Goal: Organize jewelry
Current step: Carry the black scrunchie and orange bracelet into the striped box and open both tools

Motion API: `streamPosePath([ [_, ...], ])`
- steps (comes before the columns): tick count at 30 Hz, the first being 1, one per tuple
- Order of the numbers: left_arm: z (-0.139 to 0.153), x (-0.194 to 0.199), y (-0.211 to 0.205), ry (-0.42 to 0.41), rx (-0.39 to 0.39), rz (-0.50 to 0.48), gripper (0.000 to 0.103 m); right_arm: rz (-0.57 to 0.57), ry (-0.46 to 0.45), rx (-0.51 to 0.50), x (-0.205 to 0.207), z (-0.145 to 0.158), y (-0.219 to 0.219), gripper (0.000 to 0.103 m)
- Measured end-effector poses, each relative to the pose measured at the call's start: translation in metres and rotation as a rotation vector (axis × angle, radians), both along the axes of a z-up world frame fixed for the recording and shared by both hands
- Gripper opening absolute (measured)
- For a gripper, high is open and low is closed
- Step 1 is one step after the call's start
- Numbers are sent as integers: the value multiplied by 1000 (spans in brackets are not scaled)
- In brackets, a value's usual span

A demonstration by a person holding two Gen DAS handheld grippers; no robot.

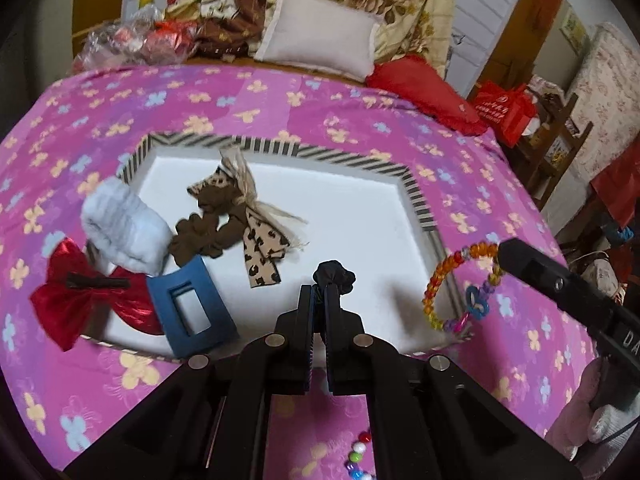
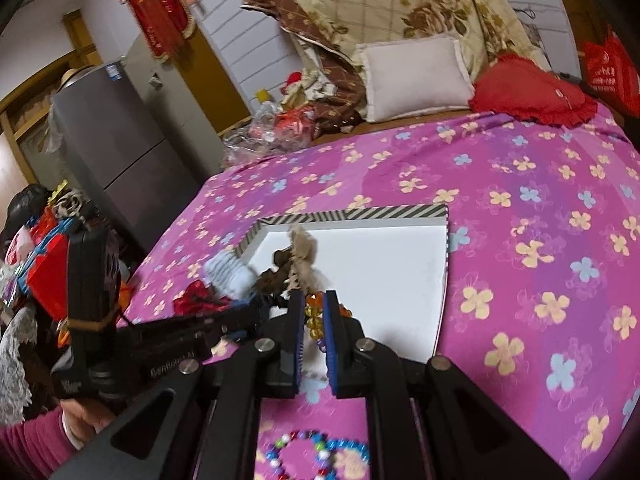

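A white tray with a striped rim lies on the pink bed cover. My left gripper is shut on a dark scrunchie held over the tray's near part. My right gripper is shut on an orange beaded bracelet; in the left wrist view that bracelet hangs over the tray's right rim. In the tray lie a brown leopard scrunchie, a blue hair claw, a white fluffy scrunchie and a red bow on the left rim.
A multicoloured bead bracelet lies on the cover below the grippers. A white pillow, a red cushion and piled bedding sit at the bed's far end. A fridge stands left of the bed.
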State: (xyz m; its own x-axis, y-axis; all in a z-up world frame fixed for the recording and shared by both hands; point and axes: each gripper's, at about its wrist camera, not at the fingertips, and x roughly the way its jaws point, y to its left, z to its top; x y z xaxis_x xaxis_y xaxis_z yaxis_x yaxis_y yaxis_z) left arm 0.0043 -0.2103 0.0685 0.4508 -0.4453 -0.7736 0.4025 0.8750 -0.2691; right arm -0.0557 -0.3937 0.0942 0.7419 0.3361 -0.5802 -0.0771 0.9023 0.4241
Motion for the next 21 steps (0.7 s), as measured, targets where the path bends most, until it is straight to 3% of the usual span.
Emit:
streamPosePath([
  [5, -24, 12, 6, 46, 59, 46, 5, -9, 58, -13, 34, -20, -2, 9],
  [11, -36, 14, 12, 44, 109, 57, 5, 8, 136, -28, 77, -49, 11, 9],
  [21, -37, 16, 15, 54, 102, 52, 5, 44, 181, -70, 125, -63, 46, 9],
])
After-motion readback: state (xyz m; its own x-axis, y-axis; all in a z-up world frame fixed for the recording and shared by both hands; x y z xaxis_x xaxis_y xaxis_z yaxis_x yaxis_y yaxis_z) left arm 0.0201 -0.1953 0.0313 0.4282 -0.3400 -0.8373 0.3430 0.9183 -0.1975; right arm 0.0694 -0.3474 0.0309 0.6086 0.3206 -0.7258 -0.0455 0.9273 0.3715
